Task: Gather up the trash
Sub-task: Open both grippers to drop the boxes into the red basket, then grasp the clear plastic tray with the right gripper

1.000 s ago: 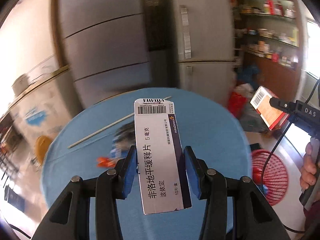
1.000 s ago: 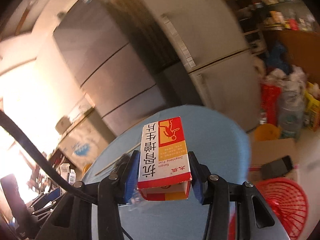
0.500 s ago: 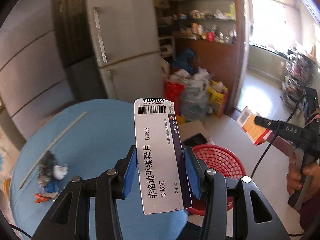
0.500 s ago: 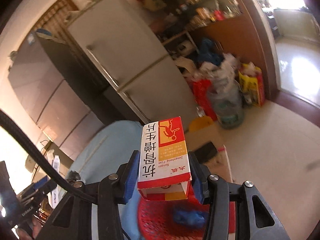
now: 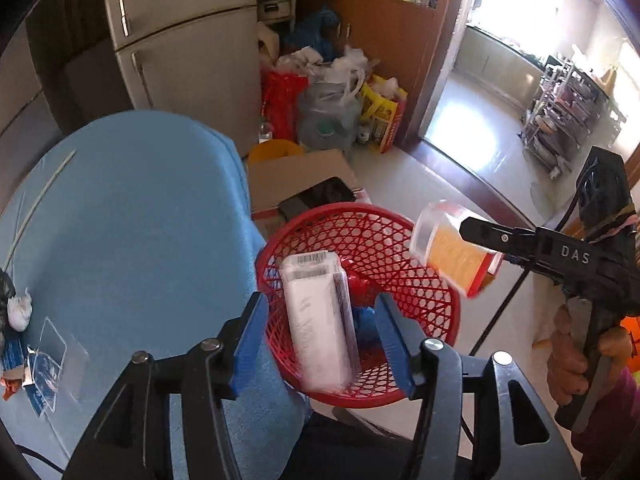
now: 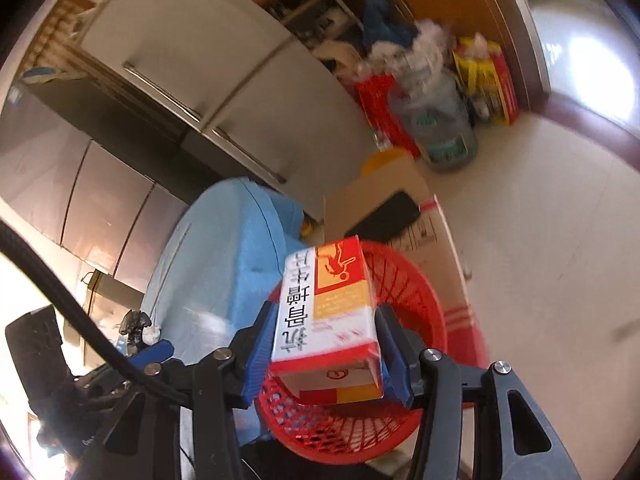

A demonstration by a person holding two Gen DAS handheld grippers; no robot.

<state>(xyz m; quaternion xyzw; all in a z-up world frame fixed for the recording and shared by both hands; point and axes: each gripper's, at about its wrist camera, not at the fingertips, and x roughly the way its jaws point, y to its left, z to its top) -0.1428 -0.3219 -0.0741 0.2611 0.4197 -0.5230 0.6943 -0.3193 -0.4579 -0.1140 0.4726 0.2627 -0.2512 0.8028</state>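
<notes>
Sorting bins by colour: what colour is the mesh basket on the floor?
Red, clearest in the left wrist view.

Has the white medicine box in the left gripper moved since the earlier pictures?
Yes. The white medicine box was clamped in front of the blue table; now it hangs over the red basket, and the left gripper is opening, pads off it.

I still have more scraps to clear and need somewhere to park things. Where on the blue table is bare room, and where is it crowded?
The blue table is bare across its middle and its side toward the red basket, bounded at far left by the thin white stick. The crowded spot is the near-left corner: clear plastic wrappers and a crumpled white scrap.
</notes>
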